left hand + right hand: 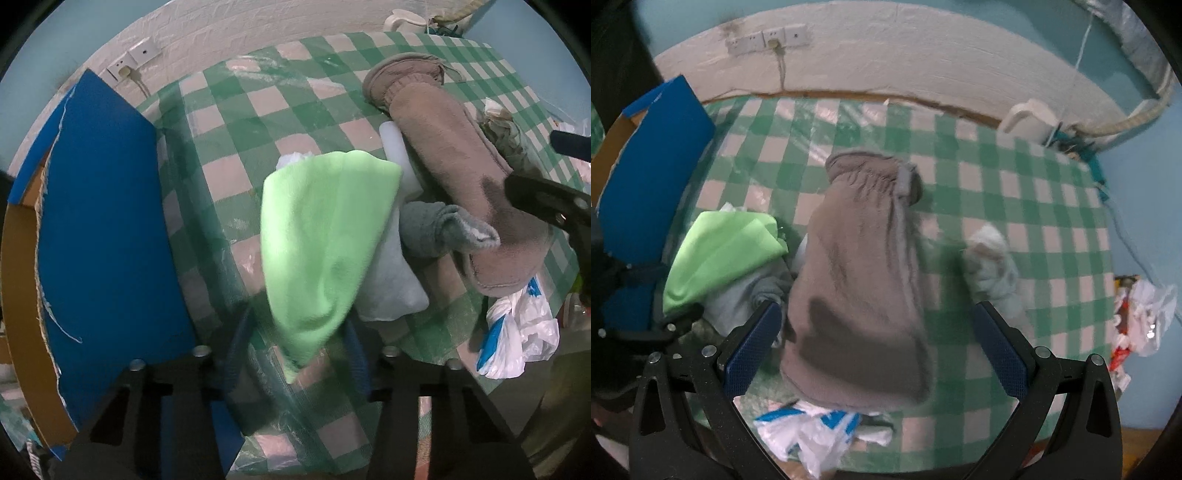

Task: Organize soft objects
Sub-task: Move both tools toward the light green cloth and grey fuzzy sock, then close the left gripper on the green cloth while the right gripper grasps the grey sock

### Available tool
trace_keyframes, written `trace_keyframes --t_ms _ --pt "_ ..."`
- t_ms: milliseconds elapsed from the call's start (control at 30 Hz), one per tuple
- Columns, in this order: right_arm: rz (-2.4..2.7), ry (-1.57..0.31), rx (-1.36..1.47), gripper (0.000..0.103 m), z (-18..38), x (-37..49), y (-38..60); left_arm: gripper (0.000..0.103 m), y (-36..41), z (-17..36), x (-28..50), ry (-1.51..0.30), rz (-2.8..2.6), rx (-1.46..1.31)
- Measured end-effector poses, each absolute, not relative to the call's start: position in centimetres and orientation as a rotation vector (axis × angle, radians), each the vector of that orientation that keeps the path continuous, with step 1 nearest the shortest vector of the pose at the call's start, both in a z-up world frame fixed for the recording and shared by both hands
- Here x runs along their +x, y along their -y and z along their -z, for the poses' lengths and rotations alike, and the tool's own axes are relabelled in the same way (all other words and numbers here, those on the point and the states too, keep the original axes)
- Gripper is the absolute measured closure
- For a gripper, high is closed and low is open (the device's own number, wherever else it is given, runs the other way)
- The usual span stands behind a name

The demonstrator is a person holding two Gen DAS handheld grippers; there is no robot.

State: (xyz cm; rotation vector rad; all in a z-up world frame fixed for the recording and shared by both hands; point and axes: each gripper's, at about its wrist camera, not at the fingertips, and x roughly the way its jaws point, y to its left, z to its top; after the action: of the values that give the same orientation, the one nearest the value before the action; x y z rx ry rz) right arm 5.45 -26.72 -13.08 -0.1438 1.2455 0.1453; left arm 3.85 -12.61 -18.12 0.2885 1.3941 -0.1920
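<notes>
My left gripper (295, 354) is shut on a light green cloth (325, 240) and holds it above the checked table (258, 110); the cloth also shows in the right wrist view (724, 251). A brown fleece garment (461, 177) lies to its right, with a grey sock (439, 225) and a white soft piece (391, 284) beside it. My right gripper (877, 350) is open, its fingers on either side of the brown garment (860, 288). A white fluffy item (993, 258) lies to the right.
A blue-covered cardboard box (103, 229) stands at the left. A white and blue plastic bag (812, 432) lies at the table's near edge. A white kettle (1030, 118) stands at the back right by the wall. Wrappers (1145, 306) lie at the far right.
</notes>
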Motion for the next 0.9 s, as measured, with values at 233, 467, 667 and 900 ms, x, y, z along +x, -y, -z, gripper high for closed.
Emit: trace_keyframes --t_ms 233,467,667,900 --pt "-0.125 -1.289 -0.071 0.002 15.0 7.3 26.4 0.081 11.9 17.6 4.1 -1.383 0.201 0.264" --pt "-0.095 -1.341 -0.113 0.002 17.2 8.3 25.6 0.087 11.1 16.4 3.9 -1.369 0.241 0.217" --pt "-0.133 -1.366 -0.13 0.021 17.5 8.0 25.1 0.093 10.7 16.2 4.0 -1.363 0.247 0.204" --pt "-0.177 -1.349 -0.093 0.076 16.4 7.8 25.5 0.094 11.0 13.9 3.9 -1.29 0.258 0.192"
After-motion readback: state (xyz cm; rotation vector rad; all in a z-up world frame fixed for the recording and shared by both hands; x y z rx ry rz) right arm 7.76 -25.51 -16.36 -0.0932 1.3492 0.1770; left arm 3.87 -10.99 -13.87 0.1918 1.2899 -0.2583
